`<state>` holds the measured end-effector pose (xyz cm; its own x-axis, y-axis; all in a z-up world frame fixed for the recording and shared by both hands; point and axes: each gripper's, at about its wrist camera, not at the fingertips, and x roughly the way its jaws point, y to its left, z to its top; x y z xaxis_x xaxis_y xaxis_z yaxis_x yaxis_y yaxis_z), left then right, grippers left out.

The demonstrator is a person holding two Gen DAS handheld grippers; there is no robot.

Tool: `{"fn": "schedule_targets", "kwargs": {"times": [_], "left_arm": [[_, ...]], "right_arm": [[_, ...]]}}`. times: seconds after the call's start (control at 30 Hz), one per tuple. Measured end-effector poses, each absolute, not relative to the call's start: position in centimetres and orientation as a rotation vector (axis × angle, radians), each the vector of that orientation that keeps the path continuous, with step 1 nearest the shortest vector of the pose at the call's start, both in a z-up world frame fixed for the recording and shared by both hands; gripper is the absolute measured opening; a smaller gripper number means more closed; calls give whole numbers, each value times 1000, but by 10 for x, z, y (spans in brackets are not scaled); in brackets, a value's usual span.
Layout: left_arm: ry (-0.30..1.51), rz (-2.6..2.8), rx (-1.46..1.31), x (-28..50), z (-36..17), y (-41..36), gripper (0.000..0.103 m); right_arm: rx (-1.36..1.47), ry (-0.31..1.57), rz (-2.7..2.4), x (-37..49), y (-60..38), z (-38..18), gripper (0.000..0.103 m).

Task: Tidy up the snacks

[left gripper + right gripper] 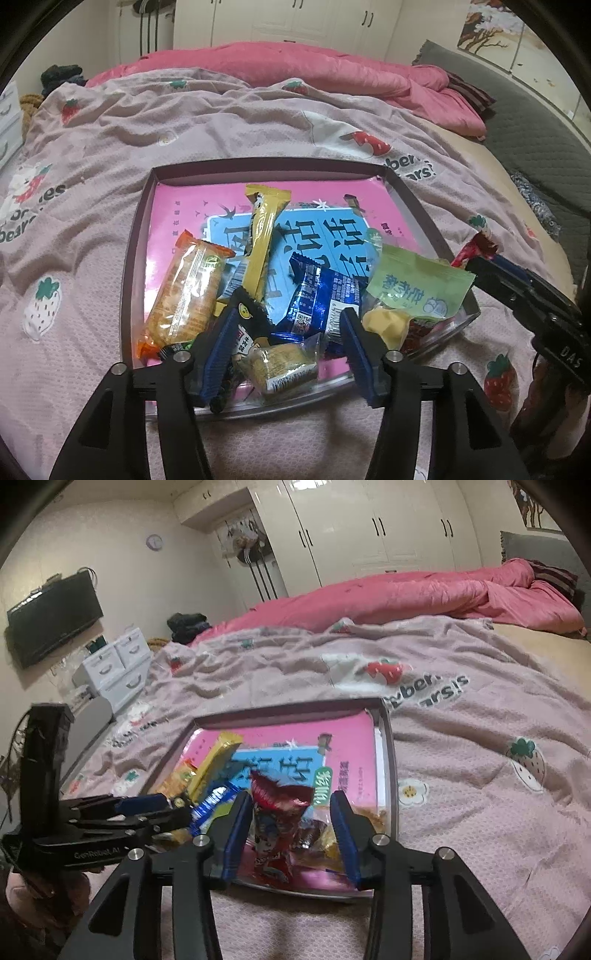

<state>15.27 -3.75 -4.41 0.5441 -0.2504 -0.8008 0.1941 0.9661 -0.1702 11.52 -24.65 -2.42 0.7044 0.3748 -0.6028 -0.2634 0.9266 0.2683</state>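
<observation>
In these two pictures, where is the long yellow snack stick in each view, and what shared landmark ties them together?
Left wrist view: the yellow snack stick stands upright in the picture's middle, inside the tray, right of the orange packet.
Right wrist view: the same stick leans at the tray's left side, left of centre, above the left claw.
Shared landmark: the pink and blue book lining the tray, also at.

Each gripper is black with ribbed blue pads and silver screws.
</observation>
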Motion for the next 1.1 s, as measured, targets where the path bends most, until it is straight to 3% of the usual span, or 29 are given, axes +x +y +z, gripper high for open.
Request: {"fn": "schedule_targets", "kwargs": {"times": [0.63, 0.87, 1.1], "left_arm": [[924, -262, -50, 138, -24, -37, 71], [920, -248, -46, 117, -18, -34, 77], [927, -228, -48, 91, -15, -29, 78]], "right_arm": [[97, 639, 311, 94, -241, -7, 56], [86, 638, 269, 76, -236, 1, 69], [98, 696, 227, 56, -233, -4, 76]]}}
